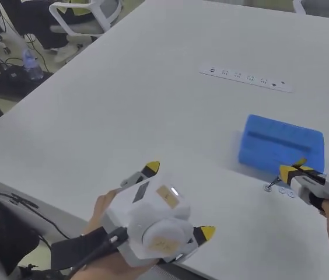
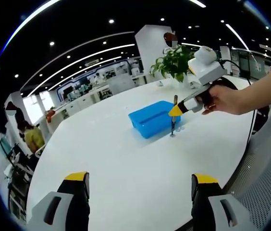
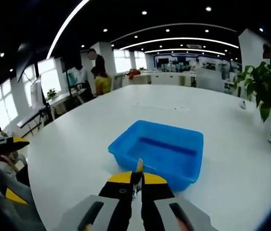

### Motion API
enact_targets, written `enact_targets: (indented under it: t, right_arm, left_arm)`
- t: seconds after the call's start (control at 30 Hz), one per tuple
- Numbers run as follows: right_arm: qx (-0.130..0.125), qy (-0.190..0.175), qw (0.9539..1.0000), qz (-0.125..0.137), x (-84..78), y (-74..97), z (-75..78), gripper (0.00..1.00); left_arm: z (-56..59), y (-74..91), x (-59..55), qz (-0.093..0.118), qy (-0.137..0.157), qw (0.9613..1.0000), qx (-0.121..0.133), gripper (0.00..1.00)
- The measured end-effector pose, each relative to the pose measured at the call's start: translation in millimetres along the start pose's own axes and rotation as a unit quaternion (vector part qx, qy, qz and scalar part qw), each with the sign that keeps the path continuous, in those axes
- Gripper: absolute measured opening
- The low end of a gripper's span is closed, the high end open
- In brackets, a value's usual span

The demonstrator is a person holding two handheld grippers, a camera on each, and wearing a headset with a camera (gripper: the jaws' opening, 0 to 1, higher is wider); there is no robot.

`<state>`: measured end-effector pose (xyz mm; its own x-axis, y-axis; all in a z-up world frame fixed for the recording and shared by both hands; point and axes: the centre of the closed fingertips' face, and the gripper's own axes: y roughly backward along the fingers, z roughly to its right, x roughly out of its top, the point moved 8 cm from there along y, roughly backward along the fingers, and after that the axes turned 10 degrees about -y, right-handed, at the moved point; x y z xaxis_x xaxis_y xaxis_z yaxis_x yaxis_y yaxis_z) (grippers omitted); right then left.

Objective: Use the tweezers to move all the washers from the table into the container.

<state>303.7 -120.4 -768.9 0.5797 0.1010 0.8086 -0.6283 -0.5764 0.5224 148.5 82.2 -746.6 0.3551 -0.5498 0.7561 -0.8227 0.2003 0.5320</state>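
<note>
The right tongs [image 1: 289, 172] are closed tight on the tweezers [image 1: 273, 184], whose tips point down to the white desk [image 1: 153, 111] just in front of the blue container [image 1: 281, 143]. A few washers [image 1: 286, 191] lie on the desk beside those tips, close to the container's near wall. Whether one is pinched cannot be told. The left tongs [image 1: 179, 201] hang wide apart near the desk's edge, gripping nothing.
</note>
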Motion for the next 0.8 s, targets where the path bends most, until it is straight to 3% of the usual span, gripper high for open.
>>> enact_targets:
  t: [0.4,0.8]
  right_arm:
    - [-0.001,0.024,0.9993,-0.028,6.6,-3.4,-7.9,0.01]
    - [0.010,0.032,0.9993,-0.015,23.9,8.8,-13.3,0.01]
  left_arm:
    - [-0.4,0.5,0.0,0.001,0.001,1.0000,0.002,0.90]
    - [-2.3,1.2,0.4,0.005,0.003,0.9999,0.009,0.90]
